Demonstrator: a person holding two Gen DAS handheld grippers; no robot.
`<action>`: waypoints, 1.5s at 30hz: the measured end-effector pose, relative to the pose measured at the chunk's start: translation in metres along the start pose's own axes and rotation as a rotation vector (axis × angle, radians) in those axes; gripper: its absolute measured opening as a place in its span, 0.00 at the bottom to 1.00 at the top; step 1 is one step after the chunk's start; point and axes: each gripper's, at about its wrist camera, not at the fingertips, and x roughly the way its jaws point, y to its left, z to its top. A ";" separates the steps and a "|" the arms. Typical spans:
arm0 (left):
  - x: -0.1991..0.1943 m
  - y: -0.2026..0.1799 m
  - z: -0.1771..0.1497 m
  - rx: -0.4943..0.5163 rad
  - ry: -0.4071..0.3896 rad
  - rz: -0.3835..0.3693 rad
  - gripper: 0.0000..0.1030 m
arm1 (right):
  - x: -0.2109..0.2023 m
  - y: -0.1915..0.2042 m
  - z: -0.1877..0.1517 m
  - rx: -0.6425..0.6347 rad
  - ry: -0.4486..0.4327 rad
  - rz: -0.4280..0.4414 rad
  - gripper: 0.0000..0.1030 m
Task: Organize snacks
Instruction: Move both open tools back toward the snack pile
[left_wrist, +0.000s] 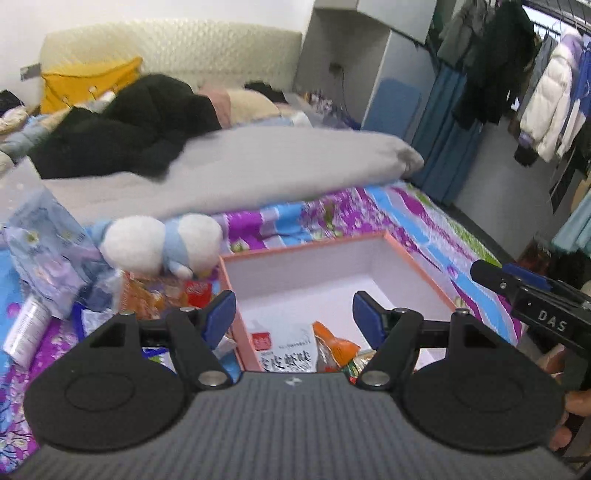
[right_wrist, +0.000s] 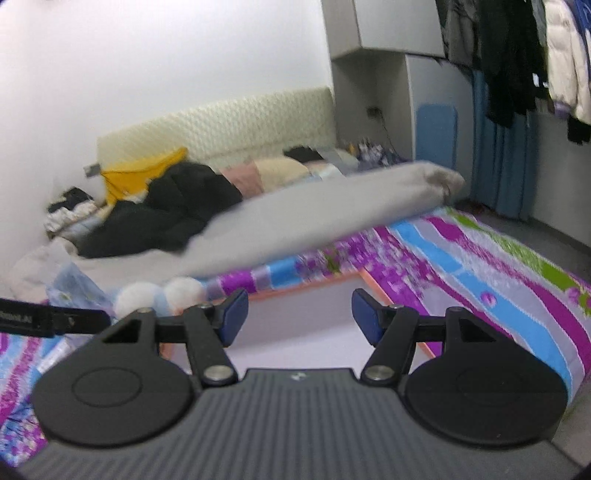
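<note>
Both grippers, left gripper (left_wrist: 294, 314) and right gripper (right_wrist: 299, 314), hang with fingers apart, gripping nothing. Below sits a pink box (left_wrist: 417, 266) on the flowery bed sheet (left_wrist: 424, 221), holding a white snack bag (left_wrist: 291, 350) and an orange packet (left_wrist: 338, 347). More snacks (left_wrist: 155, 291) lie beside its left wall

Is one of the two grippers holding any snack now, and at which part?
Nothing is held. The left gripper is open above the pink-rimmed cardboard box, with nothing between its blue-padded fingers. The right gripper is open and empty too.
</note>
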 end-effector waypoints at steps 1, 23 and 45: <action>-0.009 0.003 -0.001 -0.004 -0.012 0.005 0.72 | -0.005 0.006 0.002 -0.006 -0.012 0.013 0.62; -0.105 0.093 -0.061 -0.065 -0.101 0.093 0.72 | -0.035 0.112 -0.038 -0.068 -0.023 0.193 0.62; -0.098 0.150 -0.164 -0.125 -0.035 0.105 0.72 | -0.040 0.168 -0.125 -0.081 0.102 0.208 0.62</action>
